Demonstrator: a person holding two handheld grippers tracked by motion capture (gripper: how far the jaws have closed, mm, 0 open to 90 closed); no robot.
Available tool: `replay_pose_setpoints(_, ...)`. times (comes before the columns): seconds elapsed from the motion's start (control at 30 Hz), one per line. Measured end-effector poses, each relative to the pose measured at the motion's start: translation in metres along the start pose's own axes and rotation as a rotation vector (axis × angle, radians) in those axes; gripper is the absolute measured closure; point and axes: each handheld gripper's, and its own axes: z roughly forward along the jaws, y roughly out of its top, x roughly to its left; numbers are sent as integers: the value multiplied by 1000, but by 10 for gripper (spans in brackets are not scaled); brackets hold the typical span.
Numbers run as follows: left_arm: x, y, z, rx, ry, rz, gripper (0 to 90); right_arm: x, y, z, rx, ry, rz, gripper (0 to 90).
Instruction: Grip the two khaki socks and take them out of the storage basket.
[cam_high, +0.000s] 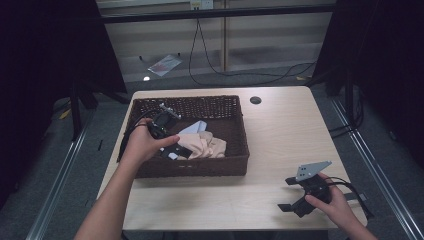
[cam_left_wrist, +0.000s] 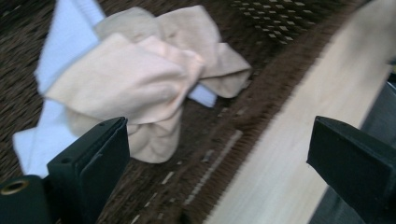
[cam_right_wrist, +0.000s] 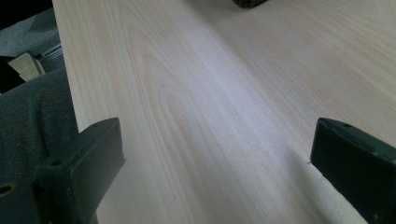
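Note:
A dark brown wicker basket (cam_high: 235, 160) stands on the left half of the light wooden table (cam_high: 285, 135). Inside it lies a crumpled peach cloth (cam_high: 206, 145) (cam_left_wrist: 140, 70) over a pale blue cloth (cam_high: 196, 127) (cam_left_wrist: 65, 42). My left gripper (cam_high: 172, 150) (cam_left_wrist: 219, 168) hovers inside the basket just left of the cloths, its jaws wide apart and holding nothing. My right gripper (cam_high: 289, 194) (cam_right_wrist: 215, 172) rests low over the table near the front right corner, open and empty, with bare wood between its jaws.
A round cable hole (cam_high: 255, 100) sits in the table behind the basket. Black cables (cam_high: 235, 74) and a shiny wrapper (cam_high: 164, 65) lie on the floor beyond the far edge. Dark curtains flank both sides.

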Motion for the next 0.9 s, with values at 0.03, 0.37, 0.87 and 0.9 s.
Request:
replay_pose_setpoints(0.03, 6, 3, 4, 5, 18, -20, 58, 0, 0, 0, 0, 0, 0, 22)
replay_pose_setpoints(0.37, 31, 16, 33, 22, 110, -44, 84, 1, 0, 1, 5, 4, -8, 24)
replay_pose_setpoints(0.87, 50, 21, 73, 77, 151, -15, 168, 1, 0, 3, 7, 26, -4, 28)
replay_pose_setpoints(0.9, 52, 21, 79, 76, 164, -19, 176, 2, 0, 3, 6, 28, -4, 28)
